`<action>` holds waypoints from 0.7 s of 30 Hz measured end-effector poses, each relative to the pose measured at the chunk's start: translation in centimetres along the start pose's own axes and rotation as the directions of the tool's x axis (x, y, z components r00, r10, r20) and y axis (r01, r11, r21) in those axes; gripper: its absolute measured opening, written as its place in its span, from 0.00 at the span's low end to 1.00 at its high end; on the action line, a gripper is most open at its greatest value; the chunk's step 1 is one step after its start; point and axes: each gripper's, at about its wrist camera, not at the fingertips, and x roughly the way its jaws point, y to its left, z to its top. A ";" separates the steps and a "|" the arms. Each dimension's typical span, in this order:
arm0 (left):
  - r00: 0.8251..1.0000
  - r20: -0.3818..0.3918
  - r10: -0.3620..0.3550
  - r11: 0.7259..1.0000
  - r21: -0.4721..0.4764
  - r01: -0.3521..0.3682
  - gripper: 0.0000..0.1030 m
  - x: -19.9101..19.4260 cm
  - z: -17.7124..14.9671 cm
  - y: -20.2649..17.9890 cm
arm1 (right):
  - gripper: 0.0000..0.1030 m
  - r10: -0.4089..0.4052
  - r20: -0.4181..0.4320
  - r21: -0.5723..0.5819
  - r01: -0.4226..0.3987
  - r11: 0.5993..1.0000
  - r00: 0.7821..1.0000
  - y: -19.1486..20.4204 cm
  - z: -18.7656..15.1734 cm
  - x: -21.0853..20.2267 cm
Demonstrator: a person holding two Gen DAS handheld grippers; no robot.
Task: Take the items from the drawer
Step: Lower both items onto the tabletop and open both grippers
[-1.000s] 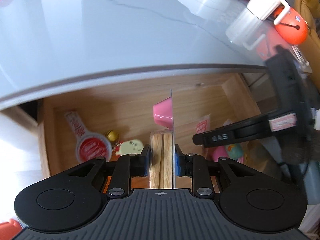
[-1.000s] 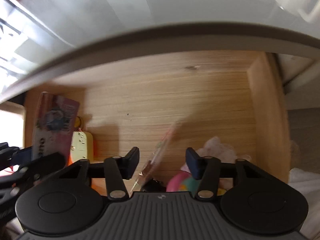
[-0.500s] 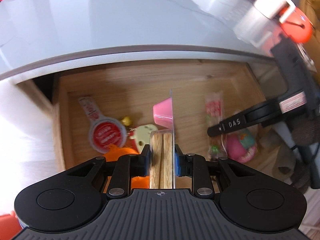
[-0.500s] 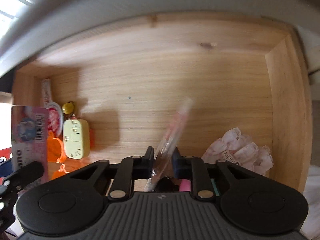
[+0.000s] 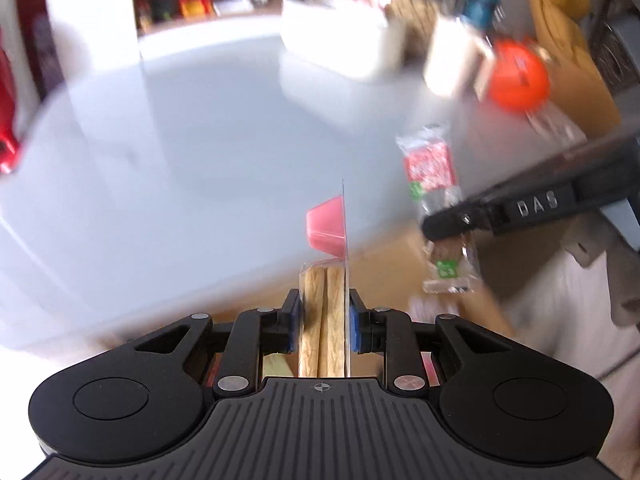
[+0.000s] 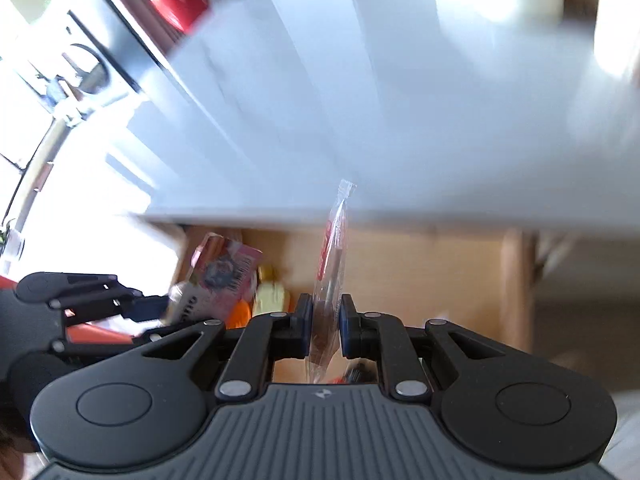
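My left gripper (image 5: 323,328) is shut on a clear snack pack (image 5: 325,312) holding two biscuit sticks and a pink dip cup (image 5: 326,222), raised above the white tabletop (image 5: 160,184). In the right wrist view the same pack (image 6: 222,278) shows its printed pink back, held by the left gripper (image 6: 160,308). My right gripper (image 6: 325,326) is shut on a thin clear sachet (image 6: 332,264) with red print, edge-on. From the left wrist view that sachet (image 5: 434,188) hangs in the right gripper (image 5: 448,226) over the open wooden drawer (image 6: 420,276).
A yellow item (image 6: 272,294) and an orange one (image 6: 240,314) lie in the drawer's left part. On the tabletop stand a white box (image 5: 340,44), a white jug (image 5: 452,60) and an orange round clock (image 5: 518,76). Something red (image 6: 176,0) sits far left.
Both grippers have lifted out of the drawer with their packets, up toward the tabletop. The right gripper, open a second ago, has shut on the sachet.
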 end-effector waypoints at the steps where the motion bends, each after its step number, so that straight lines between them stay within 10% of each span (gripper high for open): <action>1: 1.000 0.019 0.021 1.000 -0.010 -0.021 0.26 0.2 1.4 0.1 | 0.13 -0.011 0.029 -0.009 0.011 1.000 1.000 -0.2 1.3 -0.7; 9: 0.998 0.052 0.042 0.986 -0.163 -0.033 0.29 8.6 9.1 3.3 | 0.17 -0.097 0.101 0.012 0.096 0.995 0.990 -2.6 10.2 2.0; 11: 0.991 0.050 0.123 0.980 -0.161 -0.114 0.29 10.4 9.3 3.6 | 0.31 -0.160 0.089 0.018 0.159 0.987 0.983 -2.4 11.2 5.0; 21: 0.977 0.180 0.117 0.981 -0.173 -0.086 0.32 7.0 8.4 5.8 | 0.43 -0.141 0.106 0.044 0.137 0.990 0.984 -4.3 10.5 5.4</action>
